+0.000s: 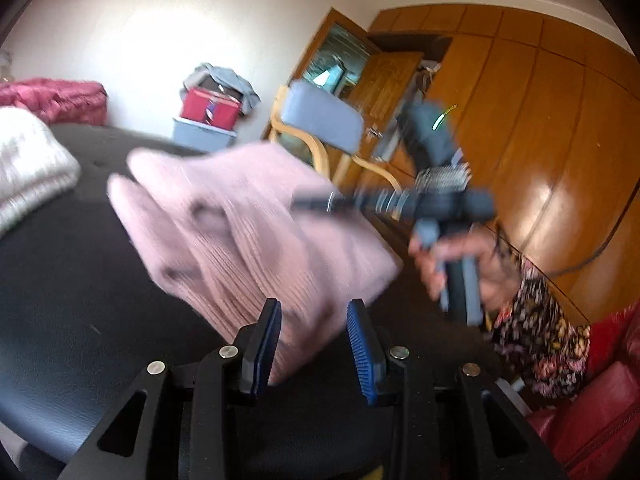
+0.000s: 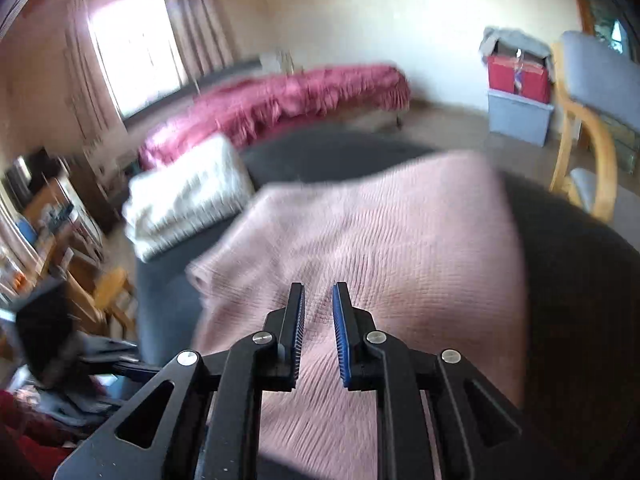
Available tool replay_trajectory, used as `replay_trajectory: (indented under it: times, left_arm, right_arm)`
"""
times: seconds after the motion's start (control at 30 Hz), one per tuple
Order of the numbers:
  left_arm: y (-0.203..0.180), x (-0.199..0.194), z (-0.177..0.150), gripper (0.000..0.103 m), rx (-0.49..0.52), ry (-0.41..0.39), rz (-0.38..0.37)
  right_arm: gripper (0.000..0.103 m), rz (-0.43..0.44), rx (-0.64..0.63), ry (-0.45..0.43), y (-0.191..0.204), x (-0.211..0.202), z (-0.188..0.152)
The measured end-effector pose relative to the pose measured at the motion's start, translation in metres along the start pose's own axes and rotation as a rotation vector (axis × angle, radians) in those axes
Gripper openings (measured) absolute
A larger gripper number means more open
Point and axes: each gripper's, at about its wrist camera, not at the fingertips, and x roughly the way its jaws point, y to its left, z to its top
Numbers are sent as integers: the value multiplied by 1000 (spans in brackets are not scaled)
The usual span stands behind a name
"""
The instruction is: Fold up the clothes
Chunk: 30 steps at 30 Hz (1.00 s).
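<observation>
Both views are motion-blurred. Pink ribbed knit sweater (image 1: 248,224) lies folded on the dark counter (image 1: 60,300), roughly mid-surface and reaching toward the right-hand edge in the left wrist view; in the right wrist view the same sweater (image 2: 380,248) fills the centre of the counter (image 2: 580,300).

Left gripper (image 1: 314,344): fingers apart, blue pads showing, the near edge of the sweater sits between them, nothing pinched.

Right gripper (image 2: 319,332): fingers apart with a narrow gap, hovering over the sweater's near part; contact with the cloth can't be told through the blur. In the left wrist view the right gripper (image 1: 312,202) reaches over the sweater's right side, held by the right hand (image 1: 452,256); its fingers are too smeared there to read.

Folded white knit (image 1: 28,164) sits at the counter's far left edge, apart from the sweater; also seen at (image 2: 188,196).

Behind: grey-padded wooden chair (image 1: 320,120), red box on a grey bin (image 1: 210,108), magenta bedspread (image 2: 280,100).
</observation>
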Motion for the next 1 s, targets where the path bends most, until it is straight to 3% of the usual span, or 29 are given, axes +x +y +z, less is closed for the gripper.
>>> replay_trajectory:
  times: [0.07,0.13,0.23,0.3,0.43,0.6,0.77,0.9,1.0]
  left_arm:
    - [0,-5,15,33,20,-43,51]
    - [0,-8,33,33,38,-94,119]
    - [-7,6,56,33,59,-116,159]
    - [-16,24,71,33,85,-108,159]
    - [-34,77,84,33,191,-27,325]
    - [-38,109,42,33,240,132,302]
    - [-66,91,-8,33,447,88,365]
    - [-65,94,-13,33,426,62,365]
    - [-57,92,-9,35,365,60,328]
  right_arm:
    - [25,-2,-6,73,4,19,-12]
    - [36,65,-39,78,17,14,-25]
    - [47,82,-86,76,26,5,-42]
    - [47,84,-117,74,32,-1,-53]
    - [47,89,-179,71,43,-12,-75]
    - [47,50,-182,62,31,-34,-84]
    - [47,-19,-84,-54,-5,-82,-83]
    - [47,-95,27,-177,-38,-96,-54]
    - [47,-136,-26,-120,-44,-71,-42]
